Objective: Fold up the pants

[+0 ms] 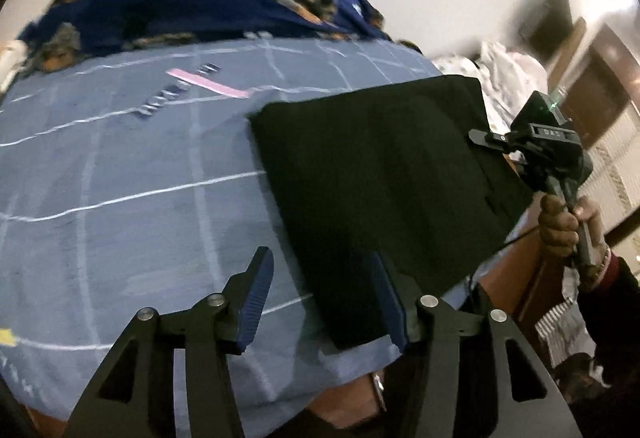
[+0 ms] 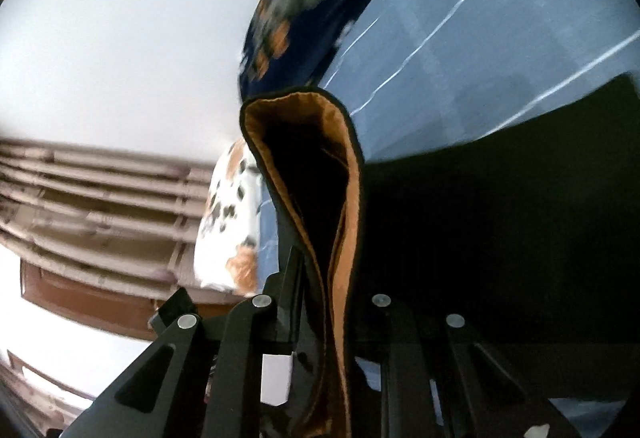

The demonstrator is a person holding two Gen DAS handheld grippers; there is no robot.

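1. The black folded pants (image 1: pixel 380 190) lie flat as a rough rectangle on the blue bed sheet with thin white grid lines (image 1: pixel 120 178), toward the right side of the bed.
2. The left hand-held gripper (image 1: pixel 324 302) hovers over the near edge of the pants with its blue ribbed pads (image 1: pixel 256 302) spread apart; the left pad is over bare sheet, the right one over the black cloth, and nothing is pinched between them.
3. The right hand-held gripper (image 1: pixel 486 138) sits at the far right edge of the pants, carried by a hand (image 1: pixel 568 226) in a dark sleeve.
4. In its own view, the right hand-held gripper (image 2: pixel 316 278) is clenched on a raised black edge of the pants (image 2: pixel 500 218), whose tan inner lining (image 2: pixel 352 198) curls up in an open loop above the jaws.
5. A dark blue blanket with orange and grey patches (image 1: pixel 192 2) is bunched along the far side of the bed.
6. A white pillow with orange and dark spots (image 2: pixel 228 222) lies beyond the lifted edge, blurred.
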